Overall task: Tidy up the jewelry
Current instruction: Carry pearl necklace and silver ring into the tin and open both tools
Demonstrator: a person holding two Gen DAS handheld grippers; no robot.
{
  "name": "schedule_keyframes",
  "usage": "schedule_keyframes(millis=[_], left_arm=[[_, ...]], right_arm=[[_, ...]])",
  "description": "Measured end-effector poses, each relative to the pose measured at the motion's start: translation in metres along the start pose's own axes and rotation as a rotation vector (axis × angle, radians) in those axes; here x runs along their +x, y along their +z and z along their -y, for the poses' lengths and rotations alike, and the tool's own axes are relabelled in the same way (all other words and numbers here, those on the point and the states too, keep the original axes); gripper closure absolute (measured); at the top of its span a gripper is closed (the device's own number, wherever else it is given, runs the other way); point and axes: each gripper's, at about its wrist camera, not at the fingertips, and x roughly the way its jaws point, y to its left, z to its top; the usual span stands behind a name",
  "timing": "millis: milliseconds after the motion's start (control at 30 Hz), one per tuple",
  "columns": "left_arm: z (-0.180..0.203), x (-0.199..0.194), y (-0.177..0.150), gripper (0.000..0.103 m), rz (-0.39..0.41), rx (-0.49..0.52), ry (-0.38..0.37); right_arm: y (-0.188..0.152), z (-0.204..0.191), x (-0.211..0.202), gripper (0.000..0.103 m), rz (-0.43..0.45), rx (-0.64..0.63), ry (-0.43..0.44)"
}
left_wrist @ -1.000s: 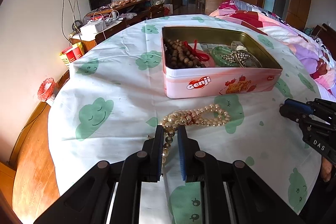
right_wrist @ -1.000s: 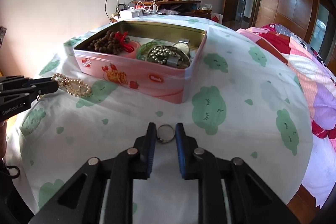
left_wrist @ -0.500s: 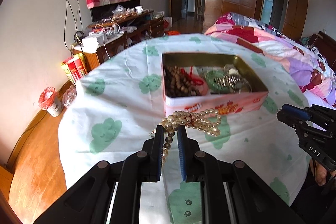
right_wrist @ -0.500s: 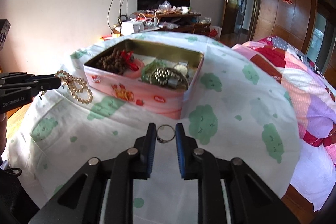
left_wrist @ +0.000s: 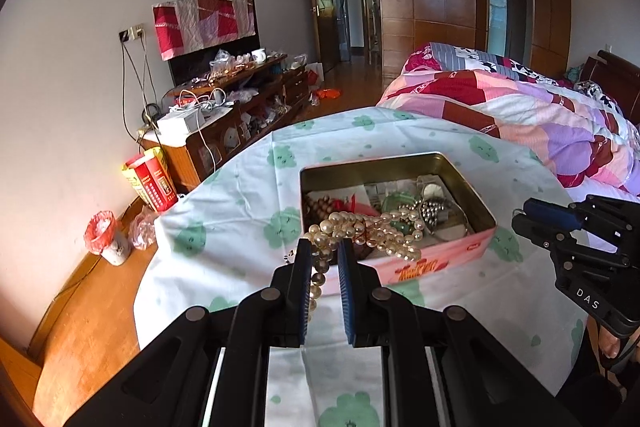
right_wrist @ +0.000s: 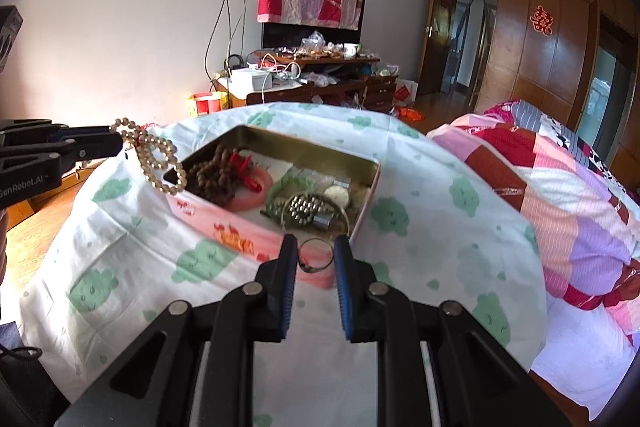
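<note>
Left tool (left_wrist: 324, 259): nearly closed, clamped on pearl necklace (left_wrist: 360, 227); strand hangs in loops off tips, clear of worktop (left_wrist: 224, 211).
Right tool (right_wrist: 316, 259): nearly closed, pinching thin metal ring (right_wrist: 316, 257) upright between tips.
Tin box (right_wrist: 372, 187): open, on worktop, ahead of and below both tools; beads and other jewelry inside.
Key relation: box long axis runs across left tool's line; necklace hangs over near wall by left corner. Right tool's ring sits short of near right corner. Judgement: both loads go forward, then down into box; left is nearer.
</note>
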Motion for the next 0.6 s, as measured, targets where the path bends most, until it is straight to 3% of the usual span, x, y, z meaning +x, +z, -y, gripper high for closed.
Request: schedule_keyframes(millis=[600], left_arm=[[0.004, 0.034, 0.022, 0.090, -0.014, 0.032, 0.035]], right_arm=[[0.035, 0.007, 0.014, 0.082, 0.039, -0.027, -0.011]])
